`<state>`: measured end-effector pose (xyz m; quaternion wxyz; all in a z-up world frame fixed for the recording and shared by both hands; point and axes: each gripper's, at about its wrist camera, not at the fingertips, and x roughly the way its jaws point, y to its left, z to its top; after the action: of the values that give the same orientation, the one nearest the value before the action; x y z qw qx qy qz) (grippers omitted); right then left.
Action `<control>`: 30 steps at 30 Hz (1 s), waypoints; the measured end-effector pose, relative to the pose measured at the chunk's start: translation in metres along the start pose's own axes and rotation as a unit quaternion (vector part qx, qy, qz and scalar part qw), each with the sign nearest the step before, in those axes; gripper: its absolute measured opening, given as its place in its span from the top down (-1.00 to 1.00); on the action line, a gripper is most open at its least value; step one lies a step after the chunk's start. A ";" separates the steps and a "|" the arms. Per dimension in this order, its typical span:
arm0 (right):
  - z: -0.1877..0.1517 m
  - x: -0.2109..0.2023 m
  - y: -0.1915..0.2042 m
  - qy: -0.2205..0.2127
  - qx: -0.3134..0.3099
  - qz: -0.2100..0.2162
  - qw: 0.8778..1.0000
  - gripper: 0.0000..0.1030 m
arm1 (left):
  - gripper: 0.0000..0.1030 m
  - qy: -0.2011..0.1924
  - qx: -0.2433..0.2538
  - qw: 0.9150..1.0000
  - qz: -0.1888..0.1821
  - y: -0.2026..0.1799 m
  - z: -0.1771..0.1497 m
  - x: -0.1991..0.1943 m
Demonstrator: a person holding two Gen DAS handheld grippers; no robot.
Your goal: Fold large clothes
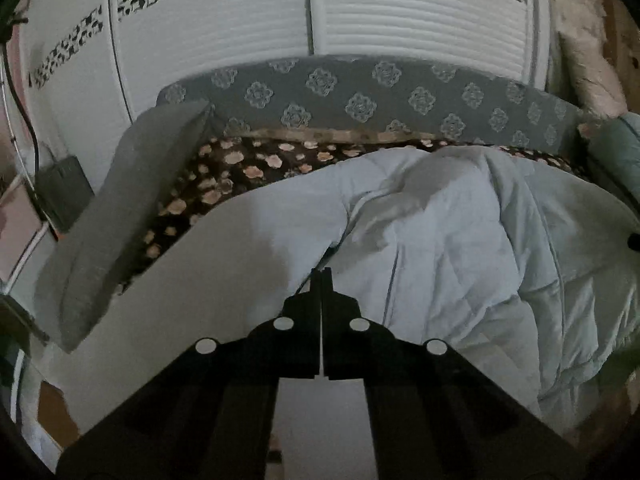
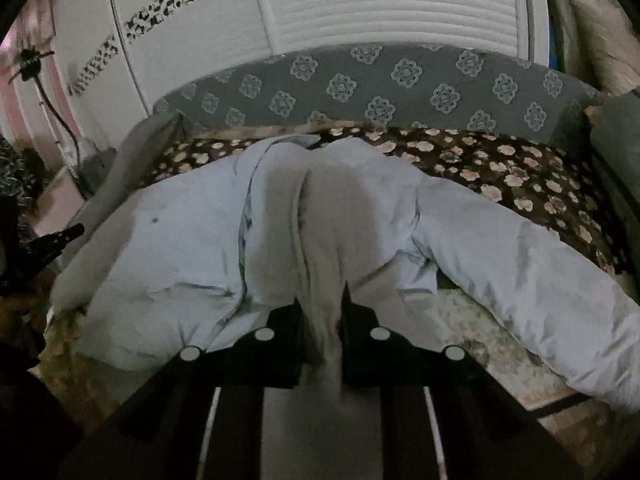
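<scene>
A large pale blue padded jacket (image 1: 460,220) lies crumpled on a bed with a brown flowered blanket (image 1: 224,176). In the left wrist view my left gripper (image 1: 322,276) is shut, its tips pinching a thin edge of the jacket's fabric, which stretches flat to the left. In the right wrist view my right gripper (image 2: 322,304) is shut on a thick bunched fold of the jacket (image 2: 328,216). One sleeve (image 2: 532,272) trails out to the right over the blanket (image 2: 520,176).
A grey flower-patterned headboard cushion (image 1: 360,92) runs along the back, with white louvred doors (image 1: 420,12) behind it. A grey pillow (image 1: 120,208) lies at the left of the bed. A dark clamp (image 2: 52,240) and cables stand at the left.
</scene>
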<state>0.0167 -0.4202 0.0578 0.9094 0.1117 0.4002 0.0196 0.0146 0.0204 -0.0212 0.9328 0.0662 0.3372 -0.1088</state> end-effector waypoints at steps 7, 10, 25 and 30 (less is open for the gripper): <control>-0.020 -0.021 -0.007 0.021 -0.003 -0.027 0.999 0.70 | -0.06 0.058 0.102 0.992 -0.043 -0.079 -0.022 0.014; -0.017 -0.027 -0.010 -0.009 0.002 -0.086 0.996 -0.38 | -0.94 0.042 0.145 0.988 -0.020 -0.110 -0.030 0.017; -0.033 0.089 0.056 0.072 -0.107 -0.122 0.984 -0.64 | 0.14 0.145 0.072 0.987 0.001 -0.105 -0.037 0.106; -0.032 0.087 0.044 0.091 -0.062 -0.075 0.991 0.85 | 0.77 0.141 0.071 0.987 -0.003 -0.101 -0.028 0.097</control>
<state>0.0546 -0.3604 -0.0158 0.8733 0.0219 0.4865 -0.0140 0.0454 -0.0875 -0.1100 0.8686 0.1455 0.4569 -0.1252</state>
